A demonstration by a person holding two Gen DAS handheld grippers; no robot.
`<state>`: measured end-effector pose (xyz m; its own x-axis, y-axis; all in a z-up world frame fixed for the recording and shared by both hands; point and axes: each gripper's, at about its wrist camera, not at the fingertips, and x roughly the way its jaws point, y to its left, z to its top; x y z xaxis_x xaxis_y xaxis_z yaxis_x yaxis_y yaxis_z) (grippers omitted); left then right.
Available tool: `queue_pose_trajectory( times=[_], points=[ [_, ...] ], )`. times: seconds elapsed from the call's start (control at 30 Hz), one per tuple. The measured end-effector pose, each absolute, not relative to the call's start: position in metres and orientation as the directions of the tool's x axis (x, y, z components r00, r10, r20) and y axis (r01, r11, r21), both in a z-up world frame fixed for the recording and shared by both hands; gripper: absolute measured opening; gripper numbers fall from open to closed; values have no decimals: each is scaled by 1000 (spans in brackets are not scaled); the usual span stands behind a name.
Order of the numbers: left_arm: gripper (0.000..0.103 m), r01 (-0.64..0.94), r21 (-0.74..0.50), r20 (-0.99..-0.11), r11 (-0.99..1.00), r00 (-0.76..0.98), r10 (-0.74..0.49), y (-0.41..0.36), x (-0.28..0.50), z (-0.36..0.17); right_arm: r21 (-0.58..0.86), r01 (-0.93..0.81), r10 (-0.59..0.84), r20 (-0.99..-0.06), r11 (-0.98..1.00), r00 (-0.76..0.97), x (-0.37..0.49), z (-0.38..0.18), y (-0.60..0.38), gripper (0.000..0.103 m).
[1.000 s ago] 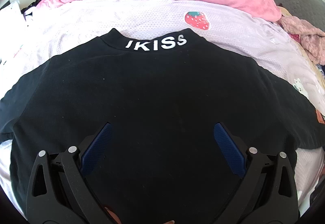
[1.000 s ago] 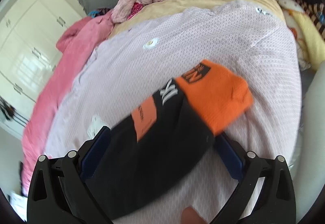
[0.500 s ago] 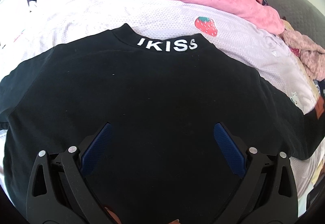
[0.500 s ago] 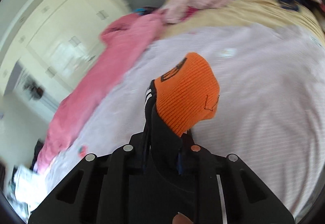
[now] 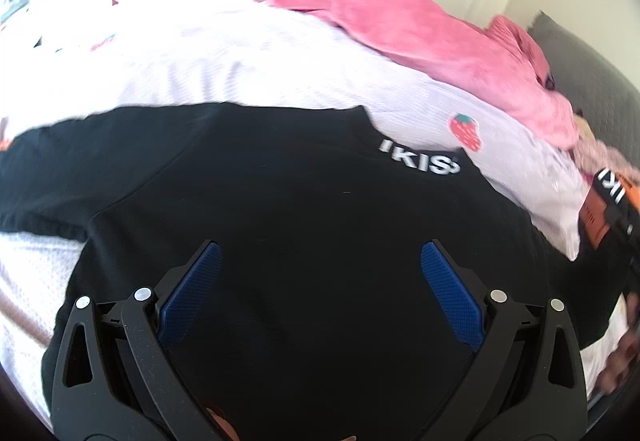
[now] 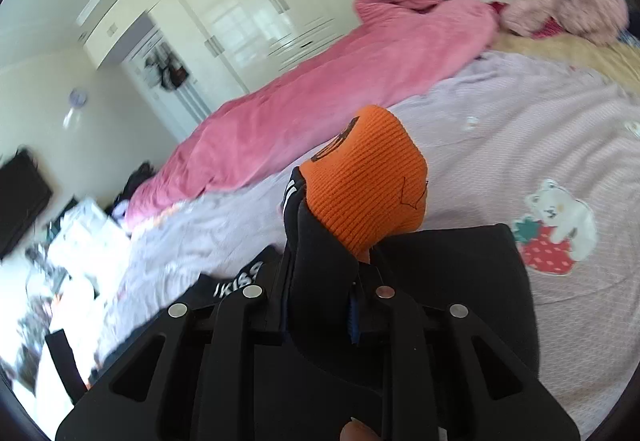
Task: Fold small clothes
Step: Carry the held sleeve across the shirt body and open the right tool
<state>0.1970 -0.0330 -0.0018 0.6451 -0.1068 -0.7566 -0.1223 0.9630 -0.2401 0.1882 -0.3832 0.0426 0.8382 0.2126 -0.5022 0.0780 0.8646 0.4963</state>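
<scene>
The left gripper (image 5: pixel 320 281) hung spread above the black cotton sweatshirt (image 5: pixel 300 241), whose collar read "IKISS". The right gripper (image 6: pixel 322 305) pinched its orange ribbed cuff (image 6: pixel 368 181), lifted off the lilac strawberry-print bedspread (image 6: pixel 540 129). Farther back lay a pink plush blanket (image 6: pixel 320 93) before white wardrobes (image 6: pixel 240 13).

Left gripper (image 5: pixel 318 283) hangs with its blue-padded jaws spread wide, nothing between them. Right gripper (image 6: pixel 320 305) has its jaws clamped tight on the black sleeve with the orange ribbed cuff (image 6: pixel 362 185).
</scene>
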Motion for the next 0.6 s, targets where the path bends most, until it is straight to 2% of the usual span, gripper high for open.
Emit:
queue_pose_trajectory(
  times=[0.4, 0.53, 0.6],
  points=[
    [94, -158, -331, -756, 930, 635, -161, -4, 191, -7, 387, -119, 330, -541, 914, 773, 193, 29, -299, 23],
    [94, -153, -351, -752, 924, 634, -180, -3, 190, -6, 368, -181, 374, -565, 912, 736, 189, 21, -282, 50],
    [94, -158, -356, -752, 921, 633, -181, -2, 189, -6, 373, -215, 404, -560, 903, 723, 186, 19, -276, 52]
  ],
)
